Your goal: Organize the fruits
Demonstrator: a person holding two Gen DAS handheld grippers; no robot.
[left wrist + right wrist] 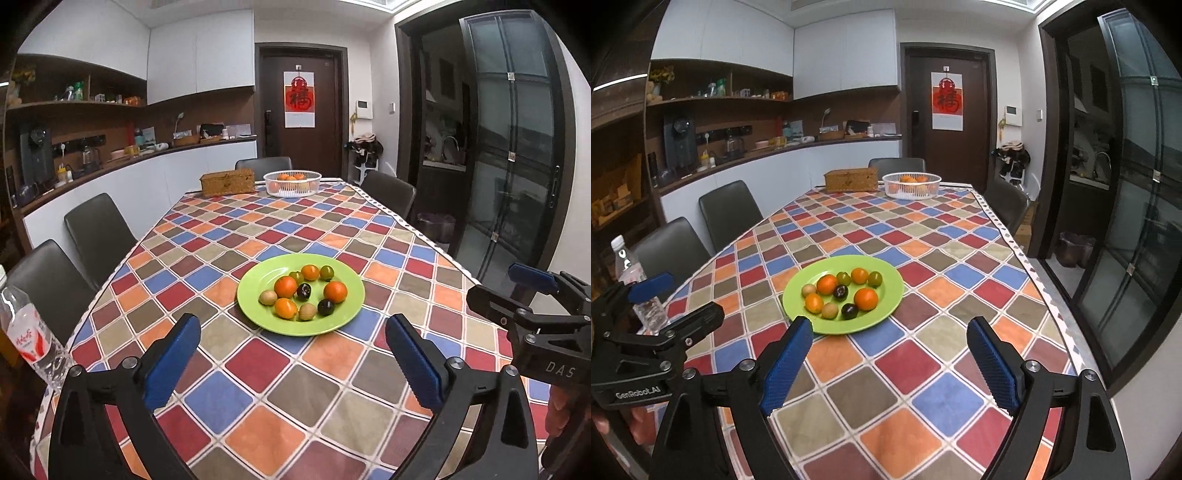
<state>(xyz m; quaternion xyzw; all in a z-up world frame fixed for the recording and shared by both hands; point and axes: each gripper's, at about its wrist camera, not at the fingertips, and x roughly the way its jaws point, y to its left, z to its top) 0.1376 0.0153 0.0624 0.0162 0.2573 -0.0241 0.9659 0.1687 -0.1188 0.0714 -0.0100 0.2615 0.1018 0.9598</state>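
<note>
Both hand-held grippers empty, jaws apart: left hand-held gripper [291, 350], right hand-held gripper [890, 354]. Fruits on green plate [343, 314], frame centre, on worktop [258, 406]. Likely between steps; next move: reach, pinch one small fruit gently.

A round green plate [258, 306] lies flat on the checked tablecloth, holding a loose cluster of small fruits: four orange ones [285, 286], two glossy dark plums [326, 307], two olive-green ones [326, 272] at the far side and two tan ones [268, 297], perhaps longans. At the table's far end a white slatted basket [292, 188] holds more orange fruits [290, 177].
</note>
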